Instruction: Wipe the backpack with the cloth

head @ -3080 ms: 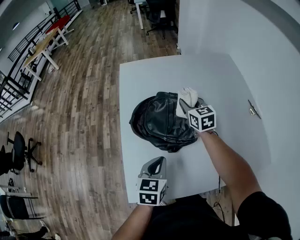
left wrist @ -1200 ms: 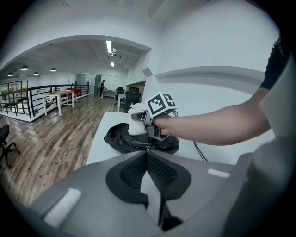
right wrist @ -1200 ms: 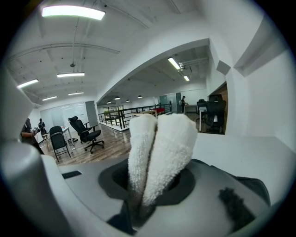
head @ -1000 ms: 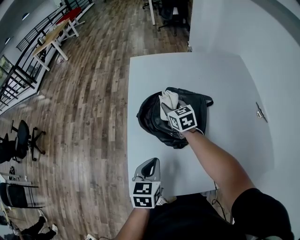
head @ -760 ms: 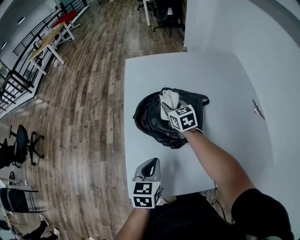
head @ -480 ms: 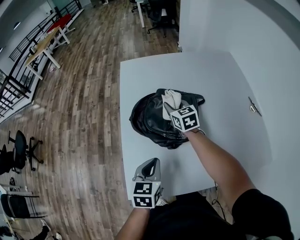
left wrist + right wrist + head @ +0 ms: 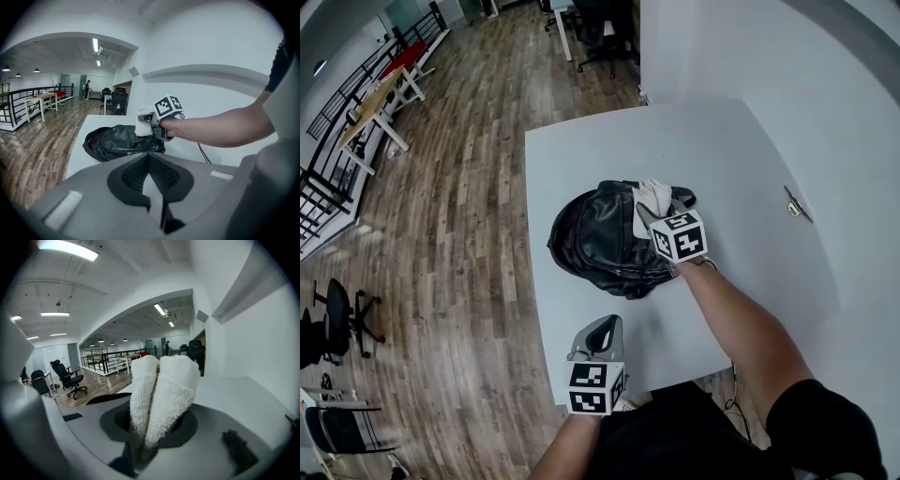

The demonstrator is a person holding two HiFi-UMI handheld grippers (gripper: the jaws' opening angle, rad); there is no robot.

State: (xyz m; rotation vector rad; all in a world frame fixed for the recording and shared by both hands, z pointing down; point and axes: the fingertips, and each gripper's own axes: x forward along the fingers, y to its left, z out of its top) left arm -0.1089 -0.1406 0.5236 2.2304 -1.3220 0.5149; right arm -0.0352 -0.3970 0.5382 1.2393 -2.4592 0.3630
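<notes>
"Since a second ago the right gripper (image 7: 649, 217) had slid back from the middle of the backpack (image 7: 595, 239) to its far right end, hadn't it?"

"Yes, and three seconds back it had sat at about that same end, so it went across and returned. Its jaws were clamped on the cloth (image 7: 652, 197). The right gripper view showed the white towelling folded double and standing up out of the closed fingers."

"Where did the cloth meet the bag?"

"At the upper right, beside the strap loop (image 7: 682, 197). Seen from the left gripper view, the cloth lay touching the black leather there, just ahead of the marker cube (image 7: 679, 236)."

"And the backpack itself?"

"It lay slumped and rounded on the white table (image 7: 750, 178), nearer the table's left edge than its right."

"What about the left gripper (image 7: 602, 330)?"

"It had kept to the near edge of the table, well apart from the bag and pointing toward it. Its fingers were together with nothing between them."

"Anything else about?"

"One small metal piece (image 7: 794, 203) showed by the table's right edge, well apart from the bag. Wooden floor (image 7: 441, 234) ran along the left side."
</notes>
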